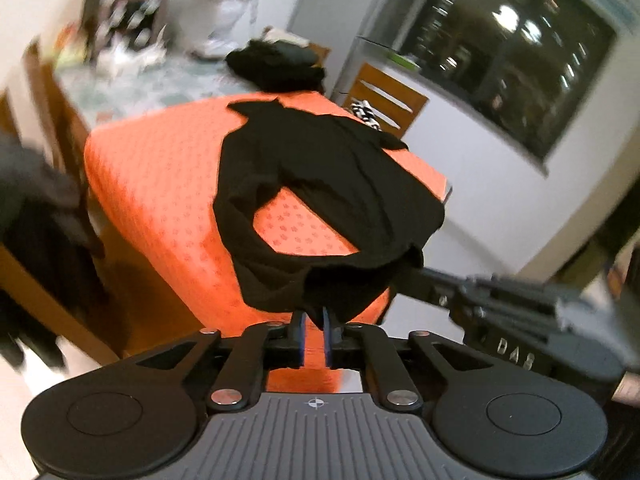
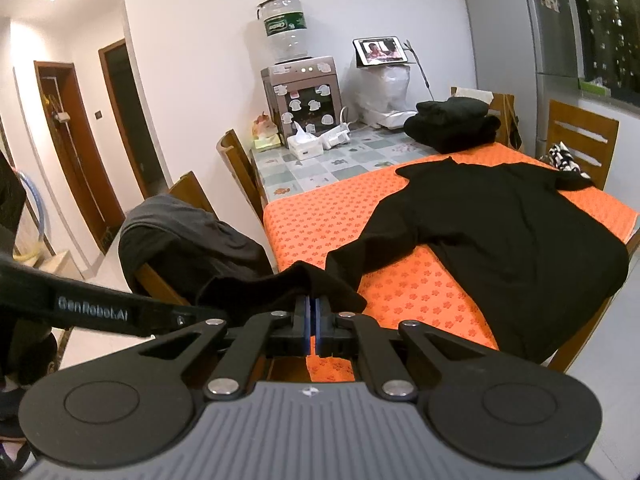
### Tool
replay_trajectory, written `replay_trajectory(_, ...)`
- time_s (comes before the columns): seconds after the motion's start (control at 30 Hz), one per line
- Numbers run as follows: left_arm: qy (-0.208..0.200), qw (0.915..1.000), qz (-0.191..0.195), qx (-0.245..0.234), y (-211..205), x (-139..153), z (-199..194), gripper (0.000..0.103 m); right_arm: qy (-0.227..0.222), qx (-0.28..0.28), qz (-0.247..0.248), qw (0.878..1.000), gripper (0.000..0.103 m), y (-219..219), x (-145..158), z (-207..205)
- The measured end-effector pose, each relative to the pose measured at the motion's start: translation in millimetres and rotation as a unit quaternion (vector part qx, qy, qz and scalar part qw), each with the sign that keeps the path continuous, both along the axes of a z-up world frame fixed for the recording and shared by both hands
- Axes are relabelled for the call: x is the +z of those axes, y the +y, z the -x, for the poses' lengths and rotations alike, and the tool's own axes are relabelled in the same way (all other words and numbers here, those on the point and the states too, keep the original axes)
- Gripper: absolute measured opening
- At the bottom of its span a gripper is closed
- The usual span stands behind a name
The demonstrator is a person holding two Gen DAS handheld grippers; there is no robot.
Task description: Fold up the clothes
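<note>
A black long-sleeved shirt (image 1: 340, 168) (image 2: 500, 232) lies spread on the orange mat (image 1: 160, 184) (image 2: 320, 224), one sleeve curling back toward the near edge. In the right wrist view my right gripper (image 2: 312, 304) is shut on the sleeve's end, pads nearly touching, cloth bunched over the tips. The left wrist view is blurred. My left gripper (image 1: 315, 320) has a narrow gap between its blue pads, with orange showing through. The black cloth drapes at its tips without being pressed. The right gripper (image 1: 404, 276) reaches the same bunch from the right.
A pile of folded black clothes (image 2: 452, 124) sits at the table's far end, near a water dispenser (image 2: 300, 96), tissue box (image 2: 306, 146) and tablet (image 2: 380, 50). Wooden chairs ring the table; one on the left bears a grey garment (image 2: 188, 240). A fridge (image 2: 508, 20) stands behind.
</note>
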State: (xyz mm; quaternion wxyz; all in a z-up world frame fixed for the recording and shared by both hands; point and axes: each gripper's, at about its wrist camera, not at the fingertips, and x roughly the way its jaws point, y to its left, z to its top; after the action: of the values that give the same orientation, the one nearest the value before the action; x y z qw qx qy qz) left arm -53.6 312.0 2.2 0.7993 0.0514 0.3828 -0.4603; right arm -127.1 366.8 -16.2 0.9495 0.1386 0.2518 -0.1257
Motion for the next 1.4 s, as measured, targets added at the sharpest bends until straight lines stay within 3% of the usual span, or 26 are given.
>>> replay_trajectory(0.17, -0.08, 0.9953, -0.022, -0.05, 1.3, 12.9, 14.9, 0.037, 0.018, 0.014, 0.028, 0.999, 0.003, 8.4, 0.7, -1.7)
replay_trajectory(0.43, -0.141, 0.9814, -0.043, -0.123, -20.1, 21.5, 24.0, 0.037, 0.048, 0.059, 0.08, 0.994, 0.003, 26.0, 4.7, -9.0)
replay_trajectory(0.7, -0.158, 0.9753, -0.058, -0.143, -32.6, 20.7, 25.1, 0.036, 0.069, 0.098, 0.122, 0.985, 0.003, 34.4, 10.1, -14.8)
replay_trajectory(1.1, -0.2, 0.9547, -0.091, -0.201, -42.5, 7.0, 25.2, 0.023, 0.077, 0.156, 0.152, 0.973, 0.003, 38.6, 15.1, -12.2)
replay_trajectory(1.23, -0.171, 0.9594, -0.066, -0.214, -38.3, 6.3, 13.9, 0.022, 0.078, 0.174, 0.161, 0.968, 0.003, 38.2, 18.3, -8.9)
replay_trajectory(1.33, -0.147, 0.9652, -0.051, -0.21, -34.8, 3.1, 8.4, 0.004, 0.077, 0.192, 0.169, 0.964, 0.003, 39.9, 21.8, -8.0)
replay_trajectory(1.4, -0.118, 0.9747, -0.028, -0.188, -29.4, 3.3, 3.6, 0.004, 0.075, 0.203, 0.173, 0.961, 0.003, 42.7, 24.1, -7.9)
